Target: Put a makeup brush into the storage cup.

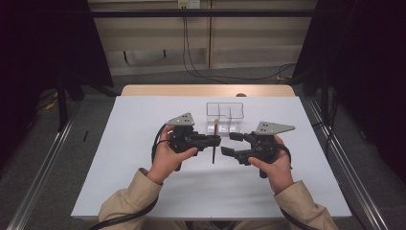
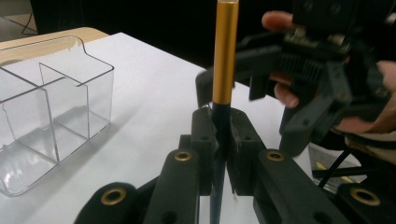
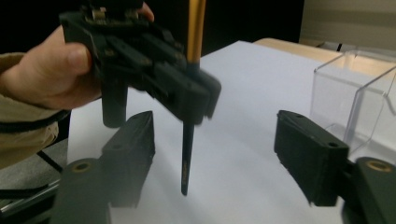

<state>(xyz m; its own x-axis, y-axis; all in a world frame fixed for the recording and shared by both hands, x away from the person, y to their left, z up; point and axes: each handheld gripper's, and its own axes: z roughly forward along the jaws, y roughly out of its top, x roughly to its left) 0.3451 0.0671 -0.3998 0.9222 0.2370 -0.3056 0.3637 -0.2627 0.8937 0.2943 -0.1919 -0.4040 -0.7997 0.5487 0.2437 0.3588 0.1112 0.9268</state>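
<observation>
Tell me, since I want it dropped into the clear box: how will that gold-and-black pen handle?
The pen looks stiff and light. Its round, glossy barrel could slip or swivel in the left gripper, and probably rolls if laid on the table.

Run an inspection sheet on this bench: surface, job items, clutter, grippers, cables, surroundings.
Surface: white sheet covering a wooden table, flat.
Job's things: slim pen with gold upper barrel and black lower barrel, held upright; clear plastic divided organiser box behind it, compartments look empty.
Clutter: nothing seen.
Grippers: left gripper shut on the pen's black lower barrel; right gripper open, jaws apart with nothing between them, facing the pen.
Cables: black cable trailing from the left gripper past the sleeve; black wires on the floor beyond the table.
Surroundings: dark curtains both sides, metal floor rails.
</observation>
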